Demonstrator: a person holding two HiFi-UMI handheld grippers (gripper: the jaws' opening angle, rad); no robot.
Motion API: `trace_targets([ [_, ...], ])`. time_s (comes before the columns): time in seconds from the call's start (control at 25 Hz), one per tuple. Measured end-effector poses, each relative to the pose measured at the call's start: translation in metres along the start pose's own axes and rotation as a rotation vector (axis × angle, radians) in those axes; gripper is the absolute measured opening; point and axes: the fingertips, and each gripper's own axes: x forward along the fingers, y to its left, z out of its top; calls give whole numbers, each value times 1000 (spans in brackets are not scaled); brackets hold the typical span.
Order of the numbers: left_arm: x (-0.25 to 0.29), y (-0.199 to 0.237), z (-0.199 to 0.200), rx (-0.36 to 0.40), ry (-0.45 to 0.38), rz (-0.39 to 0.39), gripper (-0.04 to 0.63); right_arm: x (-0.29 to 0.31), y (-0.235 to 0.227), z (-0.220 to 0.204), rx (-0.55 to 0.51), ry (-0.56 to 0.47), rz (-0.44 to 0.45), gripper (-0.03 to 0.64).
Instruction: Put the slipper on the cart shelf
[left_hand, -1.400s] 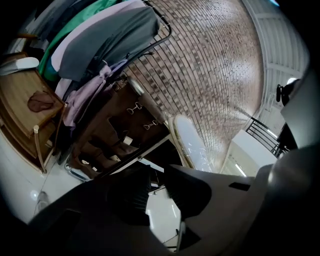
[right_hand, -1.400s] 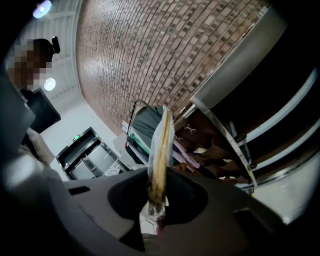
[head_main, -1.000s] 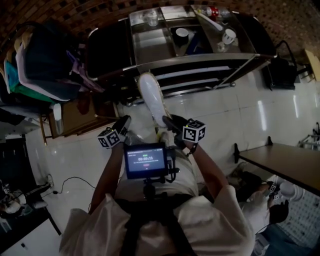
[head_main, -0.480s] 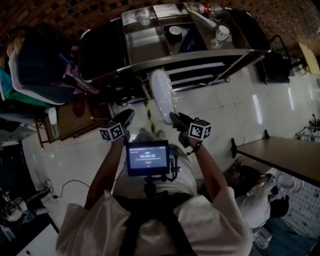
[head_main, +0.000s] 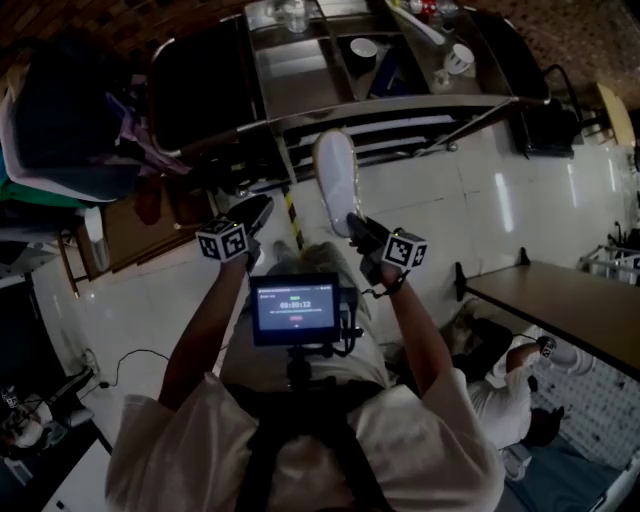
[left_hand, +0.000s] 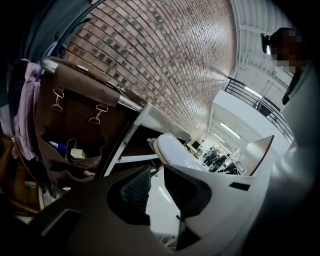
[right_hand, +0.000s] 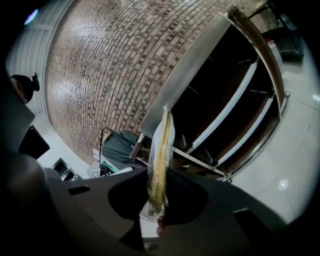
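A white slipper (head_main: 337, 180) sticks out in the air toward the steel cart (head_main: 400, 105), its toe just short of the cart's lower shelf rails (head_main: 400, 135). My right gripper (head_main: 356, 228) is shut on its heel end. In the right gripper view the slipper (right_hand: 161, 150) stands edge-on between the jaws (right_hand: 160, 200), with the cart (right_hand: 220, 90) behind it. My left gripper (head_main: 257, 212) hangs to the slipper's left, apart from it. In the left gripper view its jaws (left_hand: 157, 187) stand open with nothing between them, and the slipper (left_hand: 172, 150) shows beyond.
Cups (head_main: 460, 60) and a bowl (head_main: 364, 47) lie on the cart's top tray. A brown bag (left_hand: 75, 125) hangs at the cart's left end, by piled clothes (head_main: 70, 130). A table (head_main: 560, 310) and a seated person (head_main: 500, 370) are at right. Striped tape (head_main: 293, 215) marks the floor.
Both grippers have moved forward toward the cart, the right one carrying the slipper with it. The slipper's toe has come close to the lower shelf rails.
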Motion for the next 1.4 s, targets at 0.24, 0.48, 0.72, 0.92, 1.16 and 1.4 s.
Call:
trace_targets([
  [0.24,-4,8,-3,1,9,9,71,10,-11,-12,83,-11,-3,72],
  [0.48,-1,4,0,-19,-5,59,71,17,-37,0,126,19,-45,72],
  [0.72,22,-12,-6,-89,-35,125,71,26,-63,27,204,69,-13,72],
  [0.92,41,-17,-4,-125,-59,174,71,50,-82,58,236,111,4,72],
  [1.16,52,-15,5,-135,-79,231,71,89,-109,85,231,142,28,72],
  [1.4,52,-10,16,-146,-104,285,71,125,-130,105,214,156,27,72],
])
